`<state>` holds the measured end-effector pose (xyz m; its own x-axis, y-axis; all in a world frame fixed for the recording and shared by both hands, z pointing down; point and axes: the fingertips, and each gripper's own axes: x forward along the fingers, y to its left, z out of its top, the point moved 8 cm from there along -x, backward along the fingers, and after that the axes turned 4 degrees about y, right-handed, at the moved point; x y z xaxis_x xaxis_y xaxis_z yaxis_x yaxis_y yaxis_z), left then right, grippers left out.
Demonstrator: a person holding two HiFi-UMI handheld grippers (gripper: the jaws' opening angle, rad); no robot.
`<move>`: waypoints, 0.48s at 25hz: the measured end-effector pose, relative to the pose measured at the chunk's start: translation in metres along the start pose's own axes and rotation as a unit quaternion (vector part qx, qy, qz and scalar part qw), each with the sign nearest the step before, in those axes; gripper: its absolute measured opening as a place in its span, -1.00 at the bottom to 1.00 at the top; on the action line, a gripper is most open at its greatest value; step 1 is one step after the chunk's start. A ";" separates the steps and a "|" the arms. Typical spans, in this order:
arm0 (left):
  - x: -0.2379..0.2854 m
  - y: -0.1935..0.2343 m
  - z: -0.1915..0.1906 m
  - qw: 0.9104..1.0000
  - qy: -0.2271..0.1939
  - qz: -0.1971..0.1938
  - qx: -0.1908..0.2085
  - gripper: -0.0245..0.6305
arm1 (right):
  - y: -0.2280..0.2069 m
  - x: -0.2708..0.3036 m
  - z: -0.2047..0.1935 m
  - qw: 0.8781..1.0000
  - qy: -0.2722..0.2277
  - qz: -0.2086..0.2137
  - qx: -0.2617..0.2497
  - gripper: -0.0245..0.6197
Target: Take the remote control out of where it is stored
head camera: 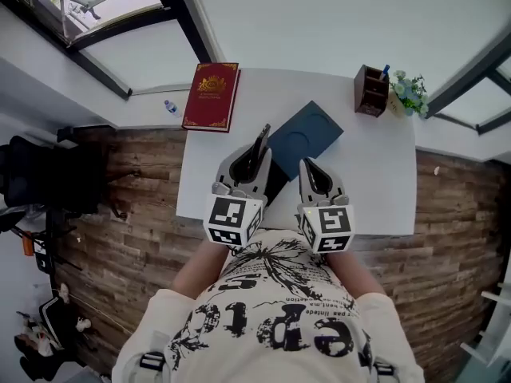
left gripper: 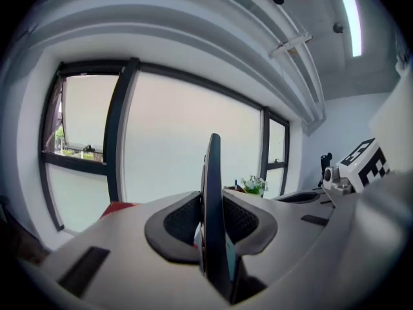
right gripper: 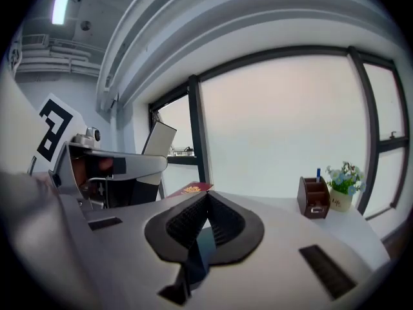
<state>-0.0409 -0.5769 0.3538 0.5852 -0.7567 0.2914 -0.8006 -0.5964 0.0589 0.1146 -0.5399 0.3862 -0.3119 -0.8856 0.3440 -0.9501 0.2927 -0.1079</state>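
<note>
A thin dark remote control point(head camera: 260, 146) stands edge-on between the jaws of my left gripper point(head camera: 251, 166), which is shut on it. In the left gripper view the remote control point(left gripper: 213, 166) rises well past the fingertips of that gripper point(left gripper: 211, 197). A dark blue box point(head camera: 307, 134) with a round recess lies on the white table point(head camera: 375, 182) just ahead of both grippers. My right gripper point(head camera: 307, 166) sits at the box's near edge. In its own view the right gripper point(right gripper: 206, 197) has its tips together, and nothing shows beyond them.
A red book point(head camera: 211, 96) lies at the table's far left corner. A brown pen holder point(head camera: 371, 90) and a small flower pot point(head camera: 409, 92) stand at the far right. A small bottle point(head camera: 170, 107) sits on the sill. A black chair point(head camera: 48, 170) is on the floor at left.
</note>
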 end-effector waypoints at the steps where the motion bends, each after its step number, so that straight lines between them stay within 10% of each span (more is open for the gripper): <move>1: -0.004 -0.002 0.005 1.000 -0.020 0.006 0.005 -0.65 | 0.001 -0.002 0.005 1.000 -0.013 -0.004 -0.011 -0.91; 12: -0.019 -0.006 0.009 0.996 -0.083 0.020 0.018 -0.65 | 0.006 -0.005 0.018 0.998 -0.042 -0.009 -0.035 -0.91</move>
<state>-0.0461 -0.5614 0.3390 0.5683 -0.8124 0.1303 -0.8204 -0.5716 0.0148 0.1100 -0.5399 0.3672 -0.2960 -0.9177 0.2648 -0.9541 0.2974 -0.0361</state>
